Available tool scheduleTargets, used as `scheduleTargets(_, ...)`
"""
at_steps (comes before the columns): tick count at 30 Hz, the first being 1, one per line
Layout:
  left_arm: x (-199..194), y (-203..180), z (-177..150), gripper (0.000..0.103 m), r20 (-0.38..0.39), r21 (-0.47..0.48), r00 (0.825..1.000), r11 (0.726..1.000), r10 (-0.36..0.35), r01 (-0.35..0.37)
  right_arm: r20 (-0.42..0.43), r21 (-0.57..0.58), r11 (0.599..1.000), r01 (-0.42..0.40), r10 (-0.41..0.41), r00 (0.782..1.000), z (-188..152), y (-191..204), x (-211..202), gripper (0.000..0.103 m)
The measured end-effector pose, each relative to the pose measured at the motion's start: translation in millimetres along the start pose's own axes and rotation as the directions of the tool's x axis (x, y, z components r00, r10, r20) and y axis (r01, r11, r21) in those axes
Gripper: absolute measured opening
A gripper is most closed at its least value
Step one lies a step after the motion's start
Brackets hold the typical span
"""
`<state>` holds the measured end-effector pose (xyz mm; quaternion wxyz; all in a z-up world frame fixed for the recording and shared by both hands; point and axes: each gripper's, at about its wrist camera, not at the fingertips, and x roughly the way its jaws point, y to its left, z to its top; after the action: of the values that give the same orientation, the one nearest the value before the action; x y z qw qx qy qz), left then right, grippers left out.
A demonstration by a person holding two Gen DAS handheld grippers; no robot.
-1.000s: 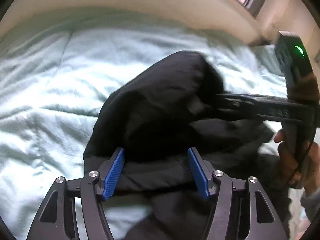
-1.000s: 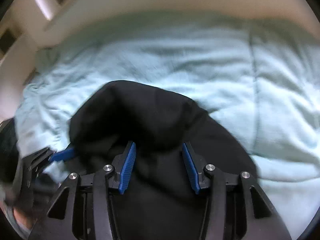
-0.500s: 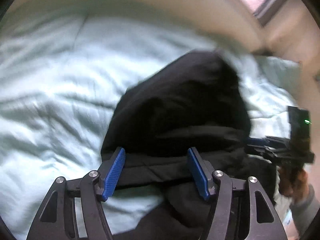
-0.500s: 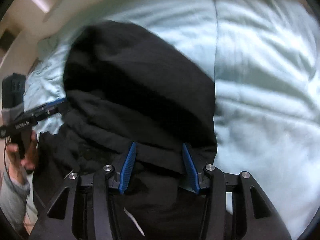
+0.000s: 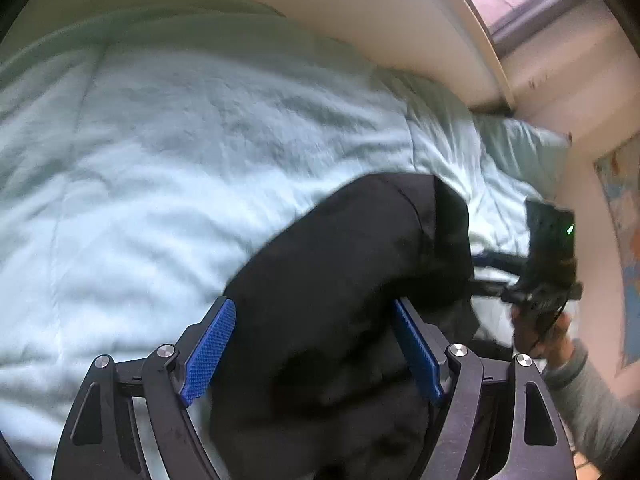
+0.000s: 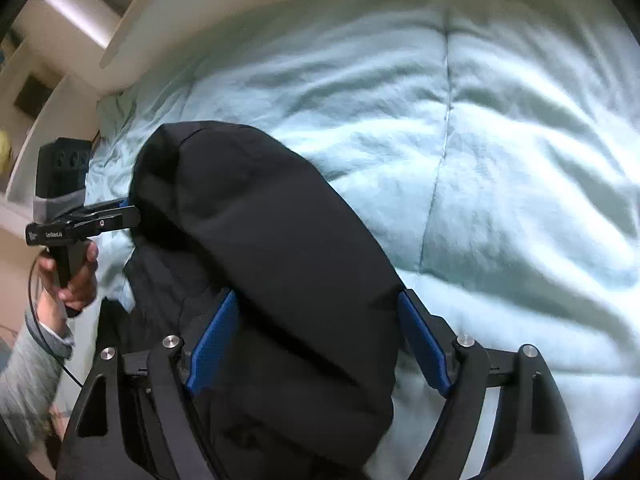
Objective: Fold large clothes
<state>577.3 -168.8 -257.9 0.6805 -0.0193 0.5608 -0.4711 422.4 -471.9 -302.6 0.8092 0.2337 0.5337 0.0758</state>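
**Between both sets of spread blue pads, a bulky black fold that may not stay put**

Between the pads of the left hand-held gripper (image 5: 314, 354) sits the near end of the black garment (image 5: 344, 280), and the jaws have just been opening; cloth lies in the gap, yet the pads stand apart from most of it, so I read this as released. The right hand-held gripper (image 6: 318, 346) shows the same: jaws just opened wide, dark fabric between them, nothing clamped. The right hand (image 5: 556, 328) and the left hand (image 6: 70, 276) grip their handles at either flank of the garment.

The garment lies on the pale green quilt (image 6: 500, 160) of the bed, near its front edge. Its long axis runs away from the grippers toward the beige headboard (image 5: 360, 12), and the rounded, hood-like end points that way.

The risk, as I judge it, is spring-back: the fold is puffy and uneven, so with both grips let go the upper layer could slide off or unroll. A pad could also snag loose cloth on withdrawal and drag the fold open. The soft, rumpled quilt gives poor support for flattening.
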Motion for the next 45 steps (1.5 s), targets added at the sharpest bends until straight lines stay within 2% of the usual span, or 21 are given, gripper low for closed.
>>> scheduleTargets(2, 7, 7, 8, 0.081, 0.000, -0.038, 0.999, 0.998, -0.049, 0.049, -0.025, 0.007, 1.000, -0.026, 0.026, 0.999, 4, -1, 10, 0.085)
scheduleTargets(3, 9, 8, 10, 0.080, 0.006, -0.046, 0.999, 0.998, -0.049, 0.049, -0.032, 0.004, 0.999, -0.031, 0.032, 0.999, 5, -1, 11, 0.078)
scheduleTargets(4, 10, 6, 10, 0.060, 0.015, -0.033, 0.999, 0.999, -0.041, 0.041, -0.032, -0.021, 0.999, -0.027, 0.026, 0.999, 3, 2, 9, 0.057)
scheduleTargets(5, 9, 1, 10, 0.022, 0.021, -0.006, 0.999, 0.999, -0.035, 0.035, -0.023, -0.044, 0.999, -0.018, 0.017, 1.000, 0, 6, 6, 0.044)
scheduleTargets(6, 6, -4, 7, 0.015, 0.026, 0.020, 0.999, 1.000, -0.023, 0.022, -0.004, -0.062, 0.998, -0.027, 0.027, 1.000, -4, 10, -2, 0.031)
scheduleTargets(8, -6, -16, -3, 0.011, 0.058, 0.062, 0.998, 0.998, -0.023, 0.019, 0.028, -0.100, 0.995, -0.030, 0.033, 0.999, -14, 24, -18, 0.023)
scheduleTargets(12, -50, -54, -34, 0.010, 0.124, 0.172, 0.992, 0.985, -0.019, -0.002, 0.089, -0.234, 0.971, 0.050, -0.030, 0.996, -45, 72, -67, 0.019)
scheduleTargets(15, -96, -97, -73, 0.010, 0.180, 0.258, 0.984, 0.965, -0.002, -0.045, 0.157, -0.303, 0.946, 0.116, -0.071, 0.985, -89, 112, -115, 0.018)
scheduleTargets(20, -163, -172, -171, 0.010, 0.251, 0.373, 0.965, 0.913, 0.072, -0.165, 0.260, -0.346, 0.906, 0.244, -0.158, 0.953, -179, 172, -177, 0.018)
scheduleTargets(22, -177, -189, -210, 0.010, 0.254, 0.374, 0.965, 0.912, 0.070, -0.165, 0.274, -0.352, 0.892, 0.283, -0.191, 0.943, -220, 192, -192, 0.018)
scheduleTargets(24, -187, -202, -259, 0.010, 0.246, 0.353, 0.965, 0.919, 0.086, -0.172, 0.270, -0.351, 0.887, 0.301, -0.212, 0.939, -261, 207, -200, 0.018)
scheduleTargets(27, -177, -203, -315, 0.010, 0.179, 0.286, 0.978, 0.946, 0.104, -0.153, 0.241, -0.335, 0.860, 0.385, -0.317, 0.917, -326, 225, -187, 0.018)
scheduleTargets(30, -132, -174, -378, 0.013, 0.073, 0.115, 0.980, 0.975, 0.184, -0.192, 0.185, -0.262, 0.857, 0.444, -0.407, 0.895, -371, 227, -149, 0.018)
scheduleTargets(32, -103, -151, -403, 0.013, 0.008, -0.022, 0.968, 0.968, 0.251, -0.251, 0.094, -0.208, 0.867, 0.452, -0.442, 0.892, -392, 221, -109, 0.018)
scheduleTargets(33, -91, -144, -415, 0.013, -0.022, -0.055, 0.964, 0.962, 0.265, -0.266, 0.029, -0.195, 0.862, 0.468, -0.472, 0.881, -406, 213, -90, 0.018)
scheduleTargets(35, -88, -140, -427, 0.013, -0.067, -0.092, 0.965, 0.962, 0.253, -0.259, -0.037, -0.142, 0.877, 0.460, -0.469, 0.882, -417, 201, -85, 0.018)
scheduleTargets(36, -97, -141, -429, 0.013, -0.059, -0.091, 0.972, 0.969, 0.227, -0.232, -0.053, -0.106, 0.894, 0.435, -0.442, 0.895, -420, 194, -93, 0.018)
scheduleTargets(38, -118, -145, -428, 0.013, -0.034, -0.067, 0.971, 0.969, 0.235, -0.237, -0.043, -0.056, 0.900, 0.432, -0.435, 0.900, -418, 184, -118, 0.020)
scheduleTargets(40, -152, -148, -416, 0.013, 0.012, -0.041, 0.964, 0.963, 0.267, -0.266, 0.001, -0.003, 0.907, 0.421, -0.421, 0.907, -401, 178, -150, 0.041)
scheduleTargets(41, -162, -149, -410, 0.014, 0.029, -0.039, 0.963, 0.963, 0.269, -0.268, 0.033, 0.019, 0.916, 0.401, -0.401, 0.915, -389, 177, -164, 0.045)
scheduleTargets(45, -200, -166, -354, 0.020, 0.141, 0.001, 0.963, 0.973, 0.228, -0.231, 0.159, 0.060, 0.961, 0.270, -0.276, 0.948, -319, 195, -197, 0.047)
